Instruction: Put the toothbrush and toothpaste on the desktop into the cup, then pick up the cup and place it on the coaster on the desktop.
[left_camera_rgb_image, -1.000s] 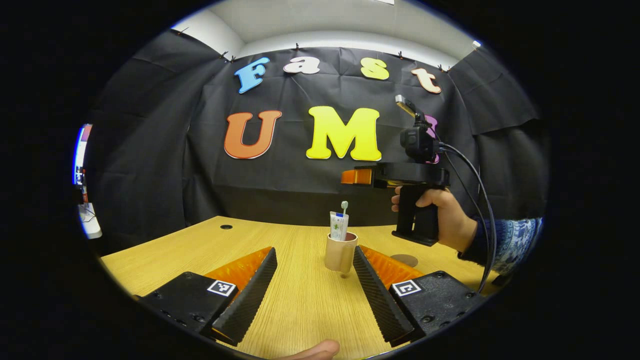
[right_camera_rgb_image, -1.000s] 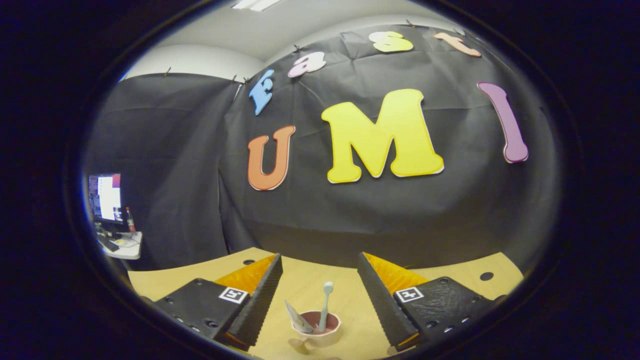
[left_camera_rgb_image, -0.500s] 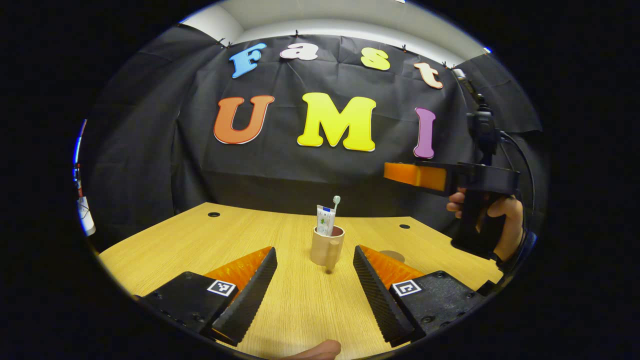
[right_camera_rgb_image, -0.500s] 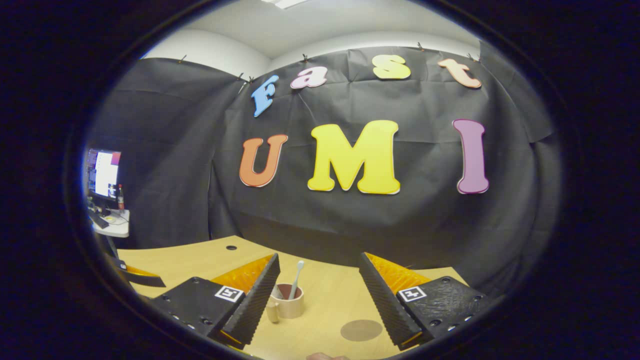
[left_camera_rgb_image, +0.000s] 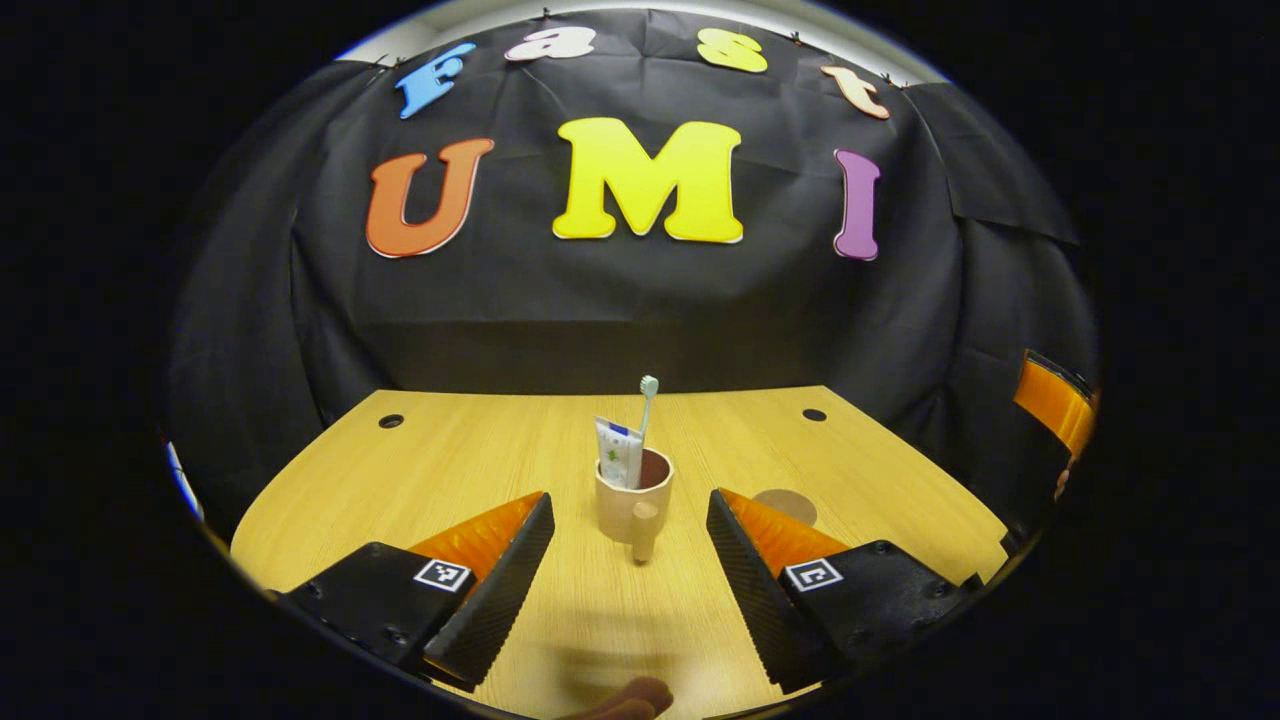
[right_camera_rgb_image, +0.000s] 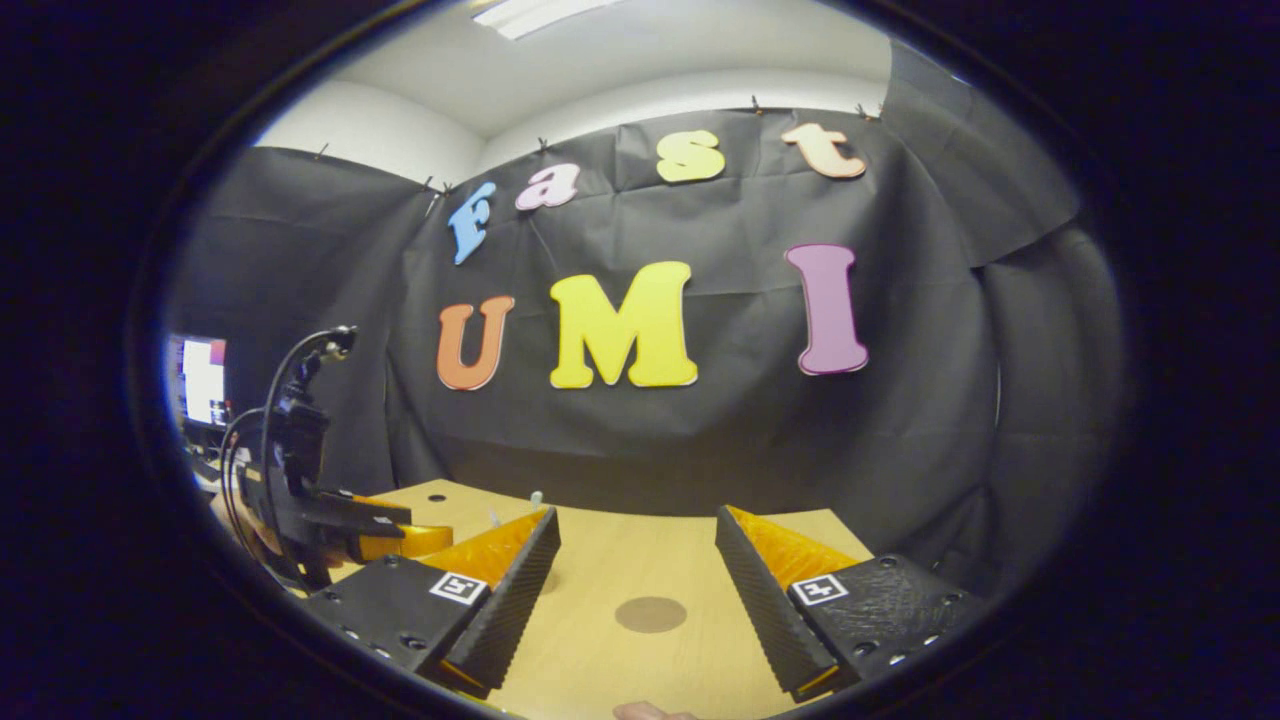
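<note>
My left gripper (left_camera_rgb_image: 630, 570) has its two fingers spread wide and grasps nothing; one cup (left_camera_rgb_image: 634, 497) stands upright on the desktop (left_camera_rgb_image: 470, 460) just ahead, between them, untouched. It holds one toothbrush (left_camera_rgb_image: 646, 410) and one toothpaste (left_camera_rgb_image: 618, 452) tube. One round coaster (left_camera_rgb_image: 786, 506) lies bare to its right. My right gripper (right_camera_rgb_image: 636, 590) is likewise spread, with the coaster ahead between its fingers.

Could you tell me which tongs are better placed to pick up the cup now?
Left: its tongs are open with the cup straight ahead between the fingers. The right tongs face the coaster instead.
</note>
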